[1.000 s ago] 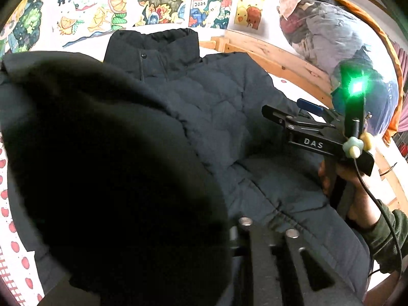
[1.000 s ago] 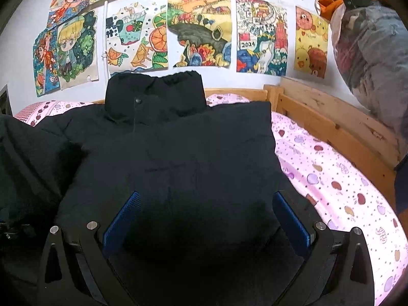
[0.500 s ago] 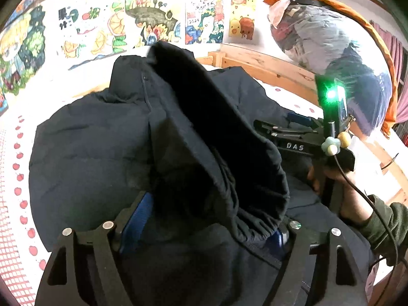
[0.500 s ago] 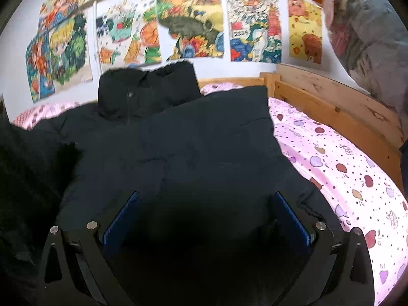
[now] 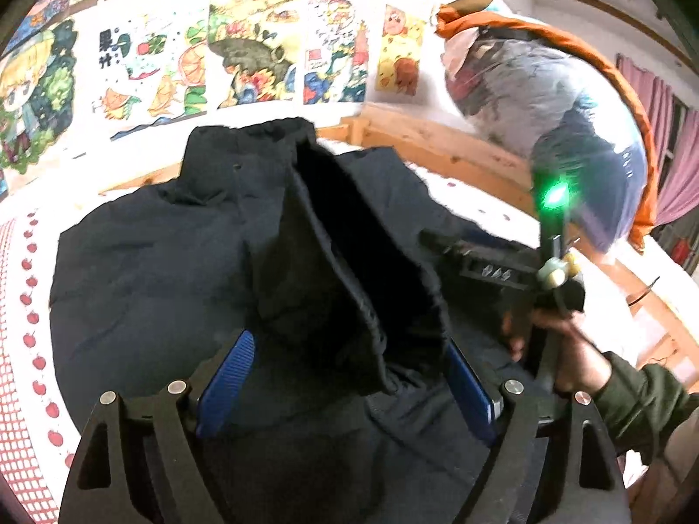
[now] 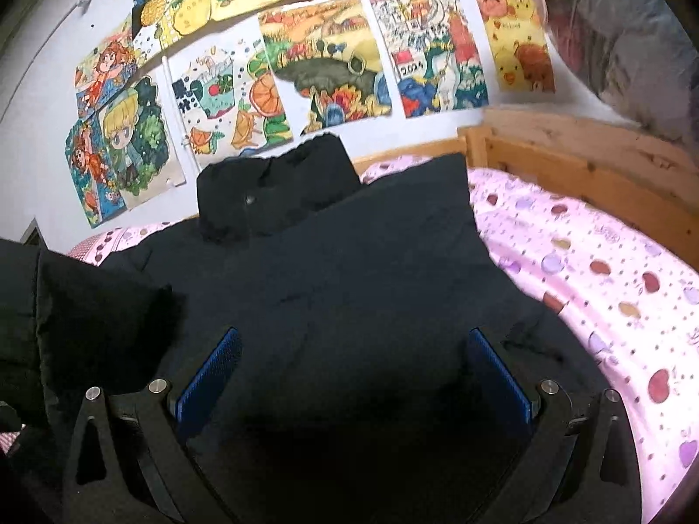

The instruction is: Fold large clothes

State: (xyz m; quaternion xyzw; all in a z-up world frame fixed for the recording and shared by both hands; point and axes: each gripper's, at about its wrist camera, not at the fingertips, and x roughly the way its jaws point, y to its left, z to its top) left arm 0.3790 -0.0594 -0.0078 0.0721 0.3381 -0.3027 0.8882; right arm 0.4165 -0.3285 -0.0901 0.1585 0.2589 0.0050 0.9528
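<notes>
Left wrist view. We look along the left gripper (image 5: 345, 382), whose blue pads (image 5: 227, 377) stand wide apart; its jaws have just been opening, and a folded sleeve (image 5: 371, 270) of the black padded jacket (image 5: 144, 270) lies between them, with neither pad seen to press on it. The jacket is spread on the bed (image 5: 26, 349), collar (image 5: 244, 148) toward the wall of coloured posters (image 5: 244, 52). The sleeve runs as a raised ridge from near the collar down toward us, its cuff end drooping between the pads. To the right, the right gripper (image 5: 441, 242) rests low over the jacket — held by a hand (image 5: 563, 349) in a green sleeve cuff (image 5: 638, 401), a green light (image 5: 552, 194) glowing on its mast. A wooden bed rail (image 5: 445, 153) runs behind, with a bulging clear bag (image 5: 541, 105) of clothes above it.

Right wrist view. We see the right gripper (image 6: 354, 375) with its blue pads (image 6: 209, 373) set far apart, nothing clamped; the jacket's dark body (image 6: 349, 270) fills the space under and between them. The collar (image 6: 271, 183) points to the posters (image 6: 323, 61). On the right — pink bedsheet (image 6: 611, 270) printed with fruit shapes, bounded by the wooden rail (image 6: 581, 153).
</notes>
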